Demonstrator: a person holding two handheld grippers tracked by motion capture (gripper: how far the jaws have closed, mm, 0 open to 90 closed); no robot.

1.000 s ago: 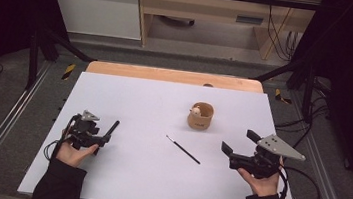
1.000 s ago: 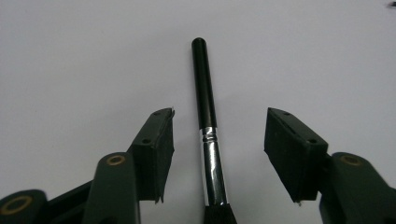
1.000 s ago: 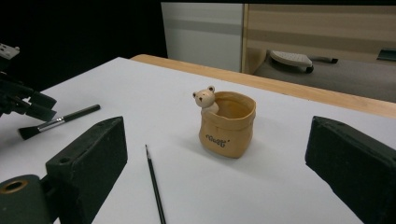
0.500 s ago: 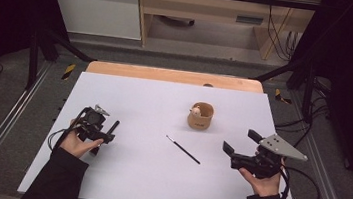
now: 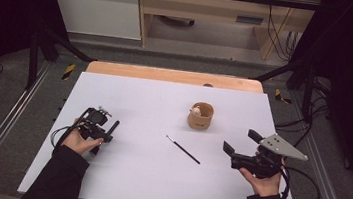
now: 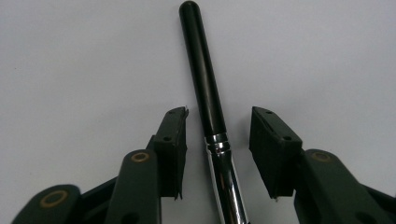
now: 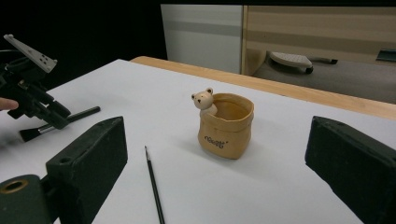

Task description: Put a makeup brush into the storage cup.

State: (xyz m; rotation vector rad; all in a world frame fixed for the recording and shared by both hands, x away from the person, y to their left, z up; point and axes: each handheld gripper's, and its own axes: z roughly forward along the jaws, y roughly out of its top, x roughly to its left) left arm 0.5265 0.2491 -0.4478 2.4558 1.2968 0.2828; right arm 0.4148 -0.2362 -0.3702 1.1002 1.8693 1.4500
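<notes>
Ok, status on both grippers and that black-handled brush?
Left gripper closing around black-handled, chrome-ferruled brush, pads not yet touching. Right gripper open, empty. Thin black paintbrush and tan bear pot lie apart.

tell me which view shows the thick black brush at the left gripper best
The left gripper view: the thick brush runs between the left gripper jaws, which have just been closing, gaps either side. The right gripper view shows it small, bristles visible. In the high view the gripper mostly hides it.
</notes>
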